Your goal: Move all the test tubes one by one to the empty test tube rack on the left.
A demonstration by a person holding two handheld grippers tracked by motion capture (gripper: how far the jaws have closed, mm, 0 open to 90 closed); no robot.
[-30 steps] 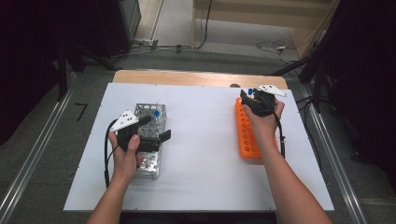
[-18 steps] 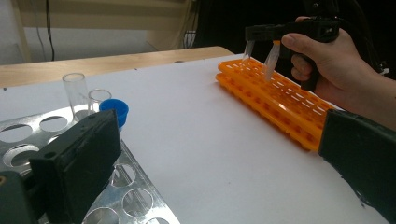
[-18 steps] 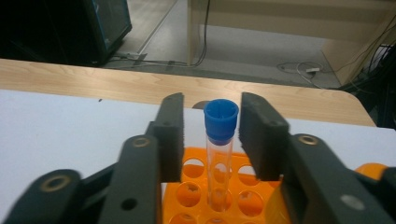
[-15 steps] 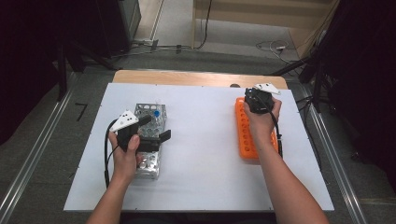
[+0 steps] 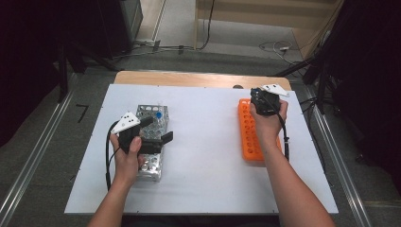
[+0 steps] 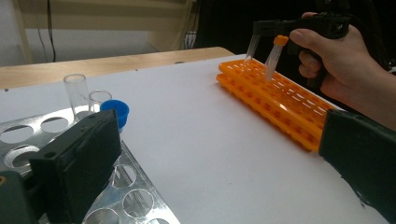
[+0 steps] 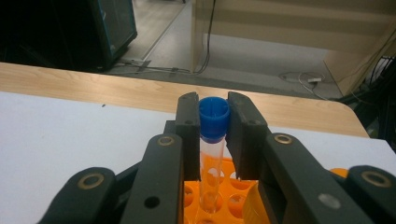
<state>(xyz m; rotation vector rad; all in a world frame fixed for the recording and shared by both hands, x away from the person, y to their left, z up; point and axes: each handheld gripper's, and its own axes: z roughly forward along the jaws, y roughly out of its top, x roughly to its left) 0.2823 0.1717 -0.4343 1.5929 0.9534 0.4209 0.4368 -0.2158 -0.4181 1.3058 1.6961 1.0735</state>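
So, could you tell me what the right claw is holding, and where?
The right claw grips a tube by its blue cap, above the orange rack.

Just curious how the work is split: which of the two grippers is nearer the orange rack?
Right. The right gripper is over the orange rack's far end, clamping a blue-capped tube; the left gripper is across the table, over the metal rack.

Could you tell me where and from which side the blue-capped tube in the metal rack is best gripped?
Probably by its cap, from straight above: the blue-capped tube stands upright in the metal rack, so just its top rises clear of the plate, and the open tubes beside it crowd a sideways approach.
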